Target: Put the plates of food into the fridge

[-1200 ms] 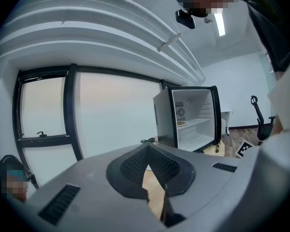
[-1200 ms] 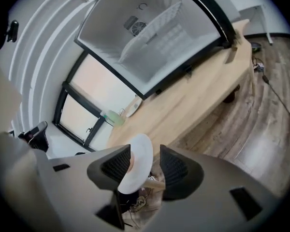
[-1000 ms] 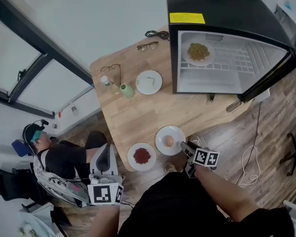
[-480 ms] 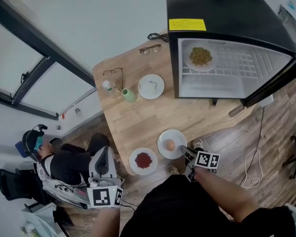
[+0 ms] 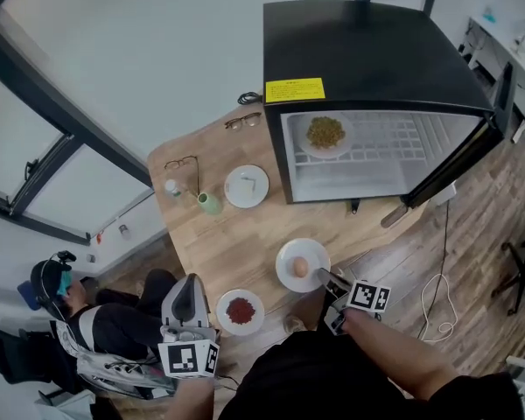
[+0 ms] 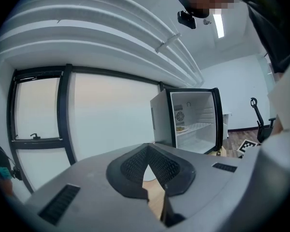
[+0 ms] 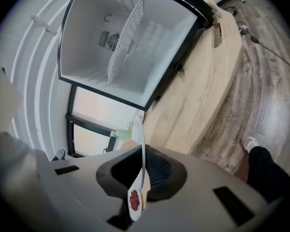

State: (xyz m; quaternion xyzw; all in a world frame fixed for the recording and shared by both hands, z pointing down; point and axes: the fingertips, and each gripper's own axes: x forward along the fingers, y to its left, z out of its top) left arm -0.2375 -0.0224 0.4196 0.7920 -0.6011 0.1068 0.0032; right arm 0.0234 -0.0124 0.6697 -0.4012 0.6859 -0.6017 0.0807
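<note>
On the wooden table (image 5: 254,234), a white plate with a brown egg (image 5: 301,264) sits near the front edge. My right gripper (image 5: 323,276) is shut on its near rim. In the right gripper view that rim (image 7: 141,144) runs edge-on between the jaws of the right gripper (image 7: 141,172). A plate of red food (image 5: 241,311) lies to the left and a plate of white food (image 5: 246,185) farther back. The black fridge (image 5: 376,68) stands open with a plate of yellow food (image 5: 325,134) on its shelf. My left gripper (image 5: 186,297) hangs shut and empty beside the table's corner.
Two pairs of glasses (image 5: 242,122) (image 5: 182,164), a green bottle (image 5: 209,203) and a small bottle (image 5: 171,187) lie along the table's left side. A person (image 5: 96,322) sits on the floor at lower left. The fridge door (image 5: 459,160) swings out right.
My right gripper's jaws have closed on the egg plate's rim, and the gripper has risen a little with it. The head view has shifted, so the fridge now sits more to the middle.
</note>
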